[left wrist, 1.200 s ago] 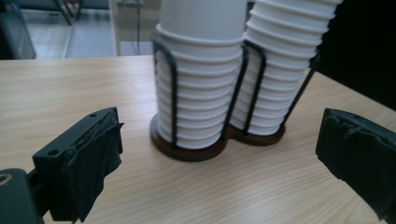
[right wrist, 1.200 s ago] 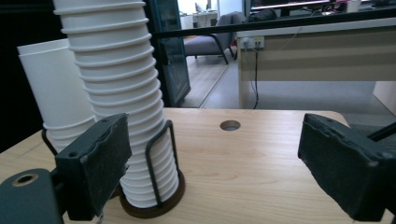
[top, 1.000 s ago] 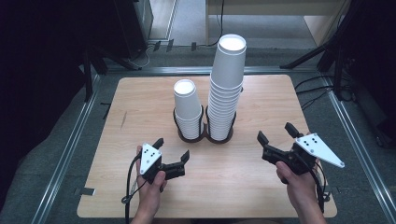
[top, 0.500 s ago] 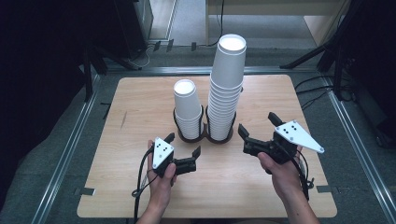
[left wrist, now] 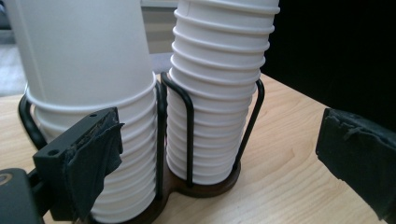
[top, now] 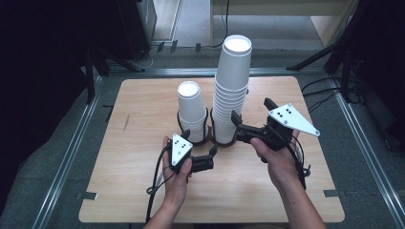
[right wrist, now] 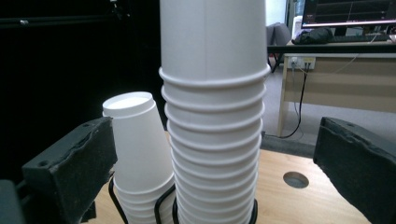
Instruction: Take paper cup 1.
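Note:
Two stacks of upturned white paper cups stand in a black wire holder (top: 210, 139) mid-table: a tall stack (top: 232, 86) on the right and a short stack (top: 192, 112) on the left. My left gripper (top: 199, 143) sits low on the table just in front of the holder, open, with nothing in its jaws. Its own view looks at the bases of the short stack (left wrist: 93, 70) and tall stack (left wrist: 215, 93). My right gripper (top: 250, 109) hovers just right of the tall stack. Its jaws have just been opening and stand wide; the tall stack (right wrist: 212, 116) rises ahead between them, untouched.
The wooden table (top: 143, 109) has bare room on its left, right and front. A small round hole (right wrist: 295, 179) is in the tabletop behind the stacks. The left gripper's cable (top: 155, 176) trails toward the front edge. Metal rails (top: 71, 152) and dark stands surround the table.
Both hands have closed in on the cup holder from the front corners. The right gripper has moved left and risen, and its jaws have spread wider. The left gripper has slid right, toward the holder.

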`<state>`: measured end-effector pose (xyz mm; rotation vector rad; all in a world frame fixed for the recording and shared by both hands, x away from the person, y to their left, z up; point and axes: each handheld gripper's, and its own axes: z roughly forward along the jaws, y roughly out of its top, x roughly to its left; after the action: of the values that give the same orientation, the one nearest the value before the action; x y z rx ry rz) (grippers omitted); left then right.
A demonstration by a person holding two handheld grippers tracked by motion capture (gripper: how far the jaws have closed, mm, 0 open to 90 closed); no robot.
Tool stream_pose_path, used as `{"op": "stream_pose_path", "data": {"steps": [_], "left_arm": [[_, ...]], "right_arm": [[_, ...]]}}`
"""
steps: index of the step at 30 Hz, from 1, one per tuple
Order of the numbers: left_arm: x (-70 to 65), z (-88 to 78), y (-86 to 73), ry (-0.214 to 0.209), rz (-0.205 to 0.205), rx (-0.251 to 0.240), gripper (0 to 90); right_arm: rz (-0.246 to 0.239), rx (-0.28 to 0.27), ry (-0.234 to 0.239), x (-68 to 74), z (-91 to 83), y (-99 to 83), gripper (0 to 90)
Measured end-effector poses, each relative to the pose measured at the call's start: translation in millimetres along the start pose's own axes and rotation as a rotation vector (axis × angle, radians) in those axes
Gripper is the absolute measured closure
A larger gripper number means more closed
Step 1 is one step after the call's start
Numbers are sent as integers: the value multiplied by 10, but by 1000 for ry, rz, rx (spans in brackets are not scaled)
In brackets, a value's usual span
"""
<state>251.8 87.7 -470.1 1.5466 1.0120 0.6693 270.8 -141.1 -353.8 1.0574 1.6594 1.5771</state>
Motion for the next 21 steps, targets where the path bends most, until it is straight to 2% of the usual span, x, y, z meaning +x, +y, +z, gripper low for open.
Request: {"op": "stream_pose_path", "data": {"steps": [3, 4, 8, 9, 11, 14, 16, 21], "left_arm": [[-4, 47, 21, 3, 4, 7, 3], [-17, 86, 41, 18, 6, -2, 3], [-54, 141, 77, 20, 12, -10, 3], [-87, 176, 110, 48, 21, 2, 3], [-103, 192, 128, 52, 23, 4, 3], [-157, 262, 200, 4, 7, -17, 2], [-172, 282, 213, -2, 8, -24, 2], [-224, 409, 288, 11, 7, -26, 3]], "right_arm": [[-16, -2, 6, 30, 38, 49, 0], [-28, 2, -4, 52, 78, 96, 0], [-26, 12, -6, 54, 134, 166, 0], [-27, 17, -4, 59, 168, 211, 0], [-28, 15, -3, 61, 204, 264, 0], [-19, 13, 6, 62, 251, 333, 0], [-24, 9, 1, 65, 281, 367, 0], [-30, 7, -8, 45, 339, 417, 0]]}}
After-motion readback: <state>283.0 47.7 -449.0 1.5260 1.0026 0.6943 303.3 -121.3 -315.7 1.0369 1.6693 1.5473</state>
